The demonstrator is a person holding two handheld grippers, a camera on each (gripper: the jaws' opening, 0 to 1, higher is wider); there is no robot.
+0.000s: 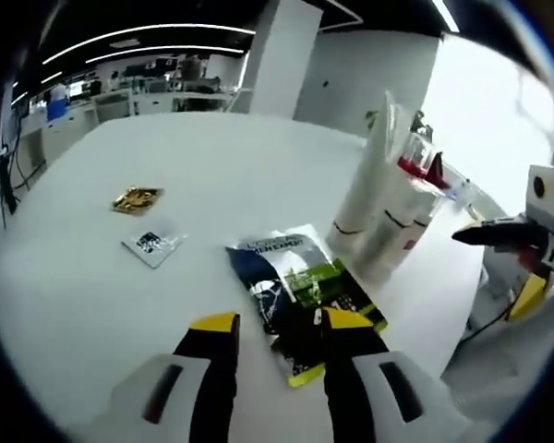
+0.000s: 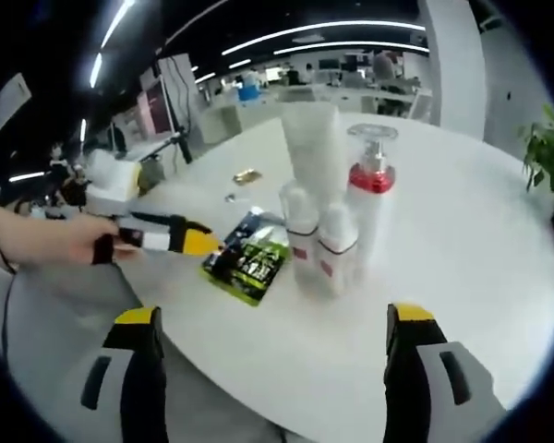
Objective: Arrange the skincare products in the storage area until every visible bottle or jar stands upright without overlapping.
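On the round white table (image 2: 462, 231), which serves as the reference landmark, the skincare products stand in one tight cluster near the table's middle. In the right gripper view the largest item is a tall white upright tube (image 2: 312, 148), rising at the back of the cluster. Just beside it stands a white pump bottle with a red collar and clear cap (image 2: 370, 198). Two small white bottles with red labels (image 2: 337, 249) stand in front, touching or nearly touching each other. All four stand upright. In the left gripper view the same cluster (image 1: 392, 198) appears tilted by the camera angle.

A flat dark-blue and green sachet pack (image 1: 300, 286) lies on the table just beside the cluster. Farther out on the table surface, well apart from the cluster, lie a small white square sachet (image 1: 153, 244) and a small gold foil sachet (image 1: 137, 198).

The left gripper (image 1: 277, 346) hovers over the near end of the dark-blue and green pack; its black and yellow jaws stand apart, holding nothing, though the right jaw overlaps the pack's edge. The right gripper (image 2: 272, 323) sits off the table's near edge, jaws spread wide and empty.
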